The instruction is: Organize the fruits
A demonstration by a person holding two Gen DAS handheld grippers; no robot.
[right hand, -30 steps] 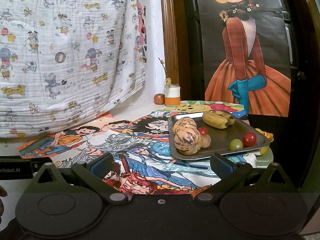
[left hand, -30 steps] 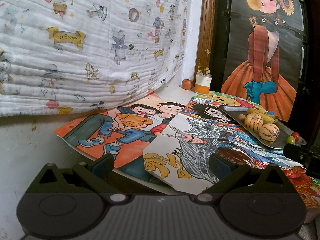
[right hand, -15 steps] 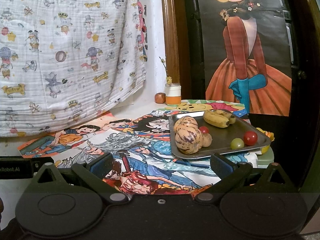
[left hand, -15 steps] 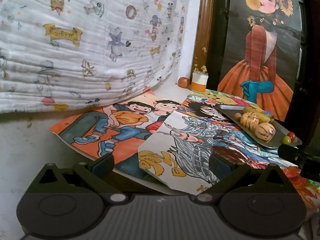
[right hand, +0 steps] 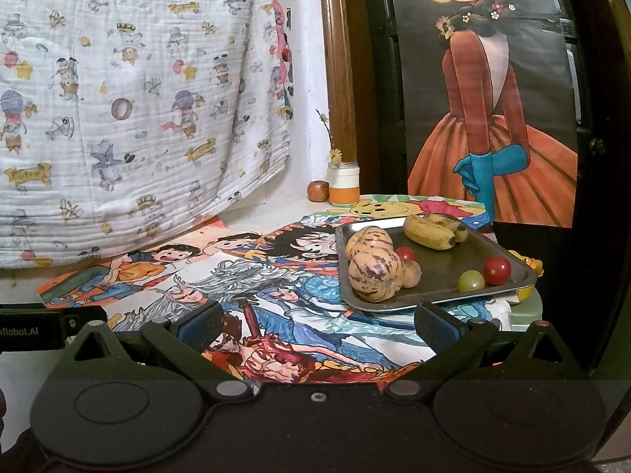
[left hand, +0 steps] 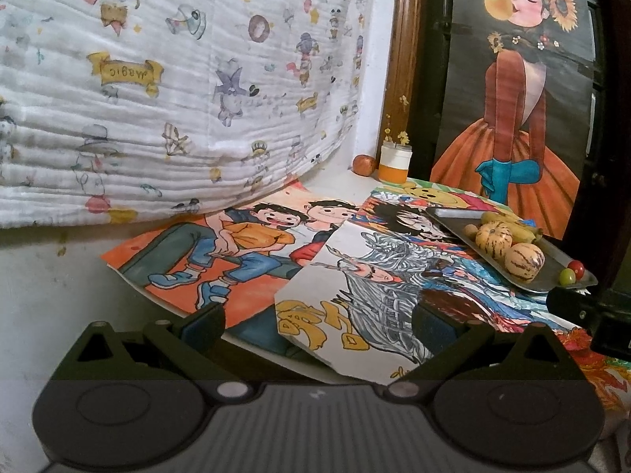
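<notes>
A metal tray sits at the table's right end. On it lie two striped yellow melons, bananas, a red cherry tomato, a second red one, a green grape and a small brown fruit. My right gripper is open and empty, just short of the tray's front edge. My left gripper hangs open and empty over the drawings, well left of the tray.
Coloured drawings cover the table. A white and orange jar and a small brown fruit stand at the back by a wooden frame. A printed cloth hangs on the left. The other gripper's body shows at right.
The left gripper has drifted back and leftward, so the tray looks smaller and farther right. The right gripper has barely moved. Both stay open.
</notes>
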